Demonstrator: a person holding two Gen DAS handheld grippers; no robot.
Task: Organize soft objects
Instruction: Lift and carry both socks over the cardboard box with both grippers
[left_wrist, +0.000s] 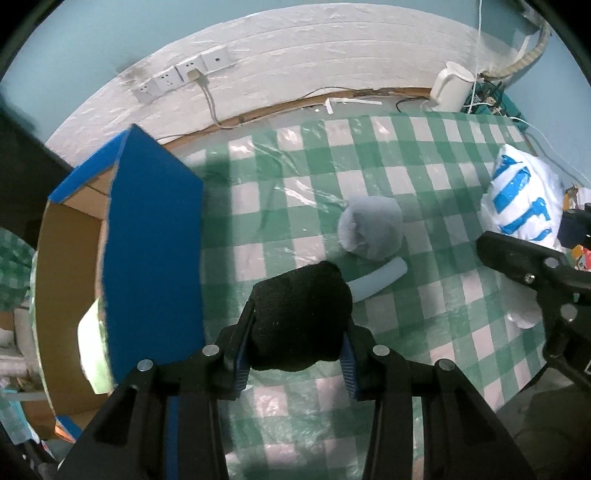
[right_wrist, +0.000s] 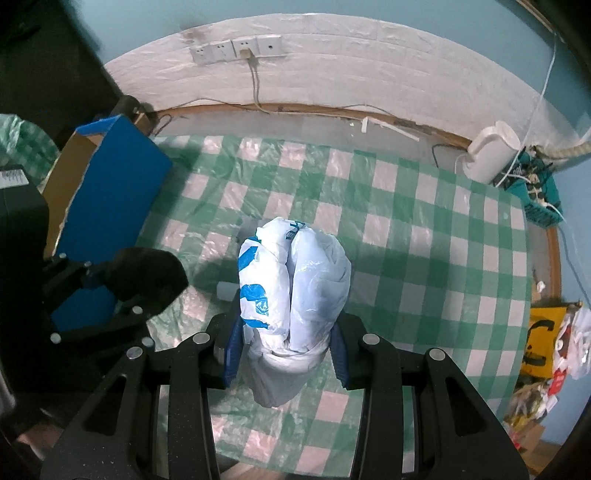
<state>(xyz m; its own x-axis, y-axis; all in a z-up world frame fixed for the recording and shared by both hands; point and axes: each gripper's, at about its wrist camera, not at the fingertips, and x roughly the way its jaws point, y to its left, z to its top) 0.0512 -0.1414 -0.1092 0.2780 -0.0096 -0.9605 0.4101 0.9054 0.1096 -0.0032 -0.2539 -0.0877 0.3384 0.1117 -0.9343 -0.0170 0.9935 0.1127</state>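
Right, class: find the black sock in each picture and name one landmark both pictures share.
Left wrist view: the black sock sits low in the centre, held in the left gripper.
Right wrist view: the black sock is at the left edge, just right of the blue box.
Shared landmark: the wall sockets.

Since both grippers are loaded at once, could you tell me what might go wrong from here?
1. The left gripper holds the black sock bundle beside the blue cardboard box; its tall wall could catch the bundle or tip the box.
2. The right gripper pinches only the lower end of the white plastic bag, so the slippery bulk above may slide out.
3. The grey sock bundle and pale blue tube could be knocked aside.
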